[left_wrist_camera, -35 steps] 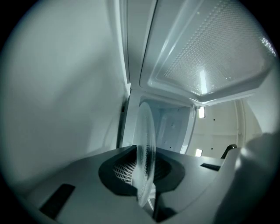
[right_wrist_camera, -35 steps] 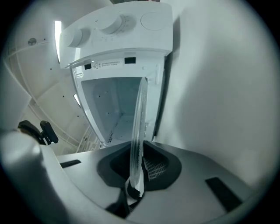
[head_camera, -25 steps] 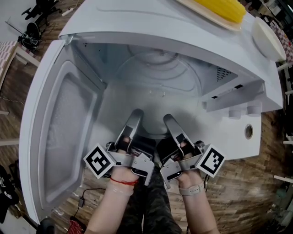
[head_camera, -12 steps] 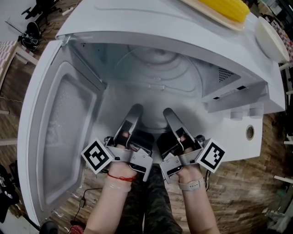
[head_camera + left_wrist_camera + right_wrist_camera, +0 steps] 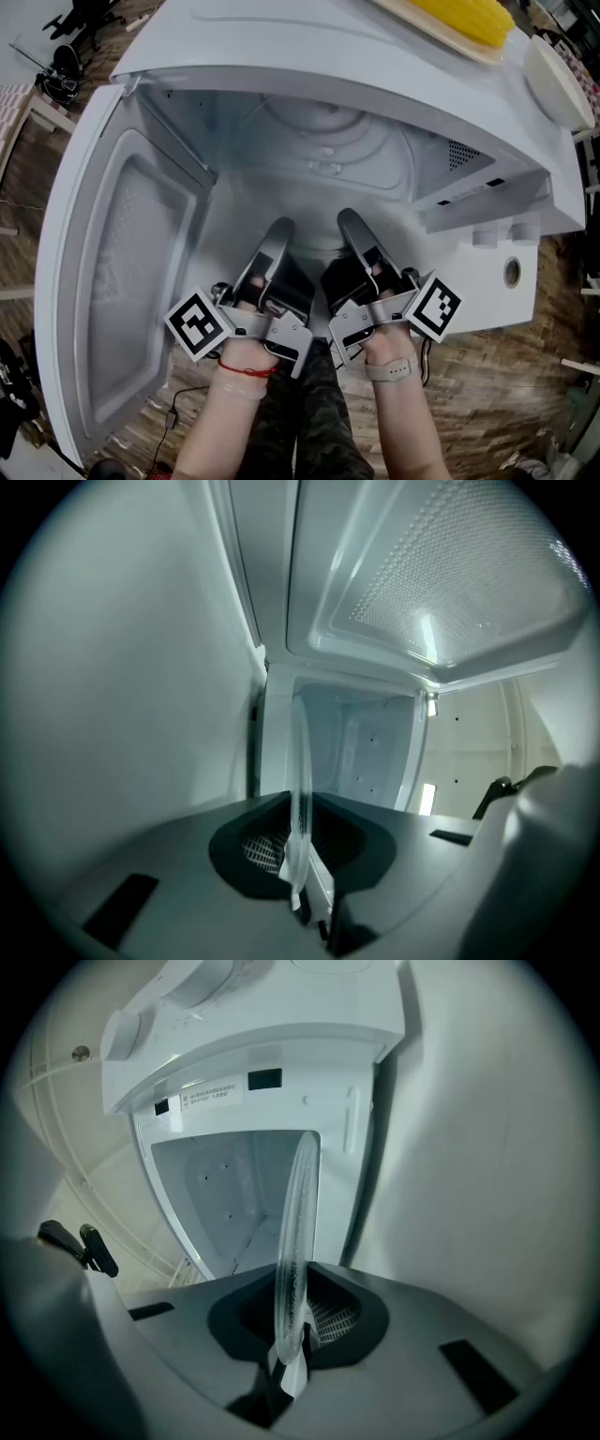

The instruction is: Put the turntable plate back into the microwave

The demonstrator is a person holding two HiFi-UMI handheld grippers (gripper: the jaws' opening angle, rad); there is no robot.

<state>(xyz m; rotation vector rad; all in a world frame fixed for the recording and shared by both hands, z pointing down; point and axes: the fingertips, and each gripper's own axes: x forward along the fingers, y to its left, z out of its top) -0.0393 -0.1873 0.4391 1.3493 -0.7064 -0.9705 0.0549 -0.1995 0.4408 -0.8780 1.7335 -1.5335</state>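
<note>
Left gripper clamped on the near rim of the glass turntable plate, right gripper clamped on the same rim just beside it, plate reaching into the open microwave, door swung wide at left.

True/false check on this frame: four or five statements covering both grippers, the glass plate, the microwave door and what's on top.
1. The left gripper is shut on the rim of the glass turntable plate. True.
2. The right gripper is open and empty. False: its jaws clamp the same plate's rim.
3. The microwave door is closed. False: it is swung wide open at the left.
4. A yellow item lies on top of the microwave. True.
5. The knobs are left of the cavity. False: they sit on the panel at its right.
</note>
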